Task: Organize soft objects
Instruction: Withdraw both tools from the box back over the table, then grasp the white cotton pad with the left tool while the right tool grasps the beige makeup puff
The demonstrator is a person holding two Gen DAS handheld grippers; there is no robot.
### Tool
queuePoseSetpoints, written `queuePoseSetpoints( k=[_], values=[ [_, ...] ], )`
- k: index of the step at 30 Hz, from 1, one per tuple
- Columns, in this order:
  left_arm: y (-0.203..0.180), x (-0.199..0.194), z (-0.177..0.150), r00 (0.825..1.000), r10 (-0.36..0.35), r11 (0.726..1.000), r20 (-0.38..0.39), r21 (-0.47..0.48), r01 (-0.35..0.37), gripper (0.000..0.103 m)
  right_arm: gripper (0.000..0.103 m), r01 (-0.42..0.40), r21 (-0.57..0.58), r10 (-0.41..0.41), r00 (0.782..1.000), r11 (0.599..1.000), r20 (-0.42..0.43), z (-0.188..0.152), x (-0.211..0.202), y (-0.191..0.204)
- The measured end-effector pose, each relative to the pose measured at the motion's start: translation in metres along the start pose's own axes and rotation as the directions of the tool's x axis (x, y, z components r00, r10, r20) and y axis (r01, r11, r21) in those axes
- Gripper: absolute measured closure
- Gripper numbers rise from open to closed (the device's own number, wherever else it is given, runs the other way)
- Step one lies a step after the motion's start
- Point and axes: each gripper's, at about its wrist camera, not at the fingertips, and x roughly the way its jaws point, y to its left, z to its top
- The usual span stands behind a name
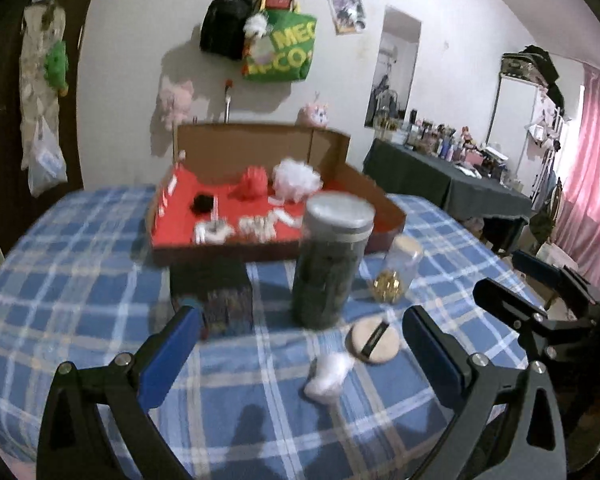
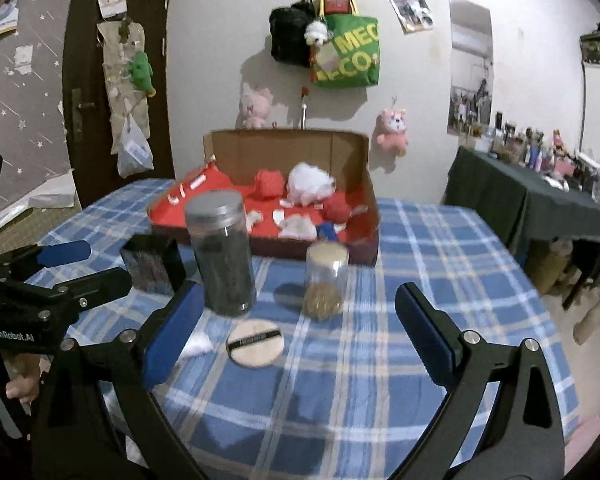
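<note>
Lying on the checked tabletop before the tall dark-filled jar, the powder puff and white cotton wad are framed by both hand-held grippers, left and right, held wide open and empty.

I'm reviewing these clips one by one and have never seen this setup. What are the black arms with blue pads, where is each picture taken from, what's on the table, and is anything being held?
There is no robot here: a person holds a hand-held claw in each hand, and a fisheye camera on each looks forward along its two blue-padded fingers. One picture comes from the left claw, the other from the right claw. Each view also catches the other claw at its edge.

On the blue checked tablecloth stand a tall clear jar with a grey lid, a smaller clear jar with gold bits and a small dark box. In front lie a round beige powder puff and a white fluffy wad. Behind sits a red-lined cardboard box of soft items.

Both claws are open and hold nothing.
</note>
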Motion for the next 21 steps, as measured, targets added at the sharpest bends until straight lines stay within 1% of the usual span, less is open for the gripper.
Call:
queuePoseSetpoints(
  k=[7, 10, 15, 18, 21],
  values=[
    [0.007, 0.025, -0.023, 0.996, -0.004, 1.000, -0.090, -0.028, 0.002, 0.000, 0.005, -0.019, 0.036, 0.023, 0.995, 0.999, -0.100, -0.028, 0.028, -0.003],
    [0.008, 0.032, -0.029, 0.993, 0.002, 1.000, -0.114, -0.023, -0.005, 0.000, 0.005, -0.007, 0.027, 0.010, 0.993, 1.000, -0.120, -0.036, 0.035, -0.004],
    [0.009, 0.042, -0.034, 0.989, -0.001, 1.000, -0.150, -0.025, -0.003, 0.000, 0.005, -0.019, 0.038, 0.025, 0.989, 0.999, -0.147, -0.039, 0.046, -0.006],
    [0.008, 0.048, -0.036, 0.984, -0.001, 1.000, -0.177, -0.011, -0.001, 0.000, 0.005, -0.052, 0.059, 0.062, 0.984, 0.997, -0.165, -0.038, 0.053, -0.010],
    [0.006, 0.055, -0.037, 0.979, -0.004, 1.000, -0.203, 0.006, 0.006, 0.001, 0.005, -0.103, 0.083, 0.117, 0.974, 0.991, -0.193, -0.037, 0.063, -0.015]
  ],
)
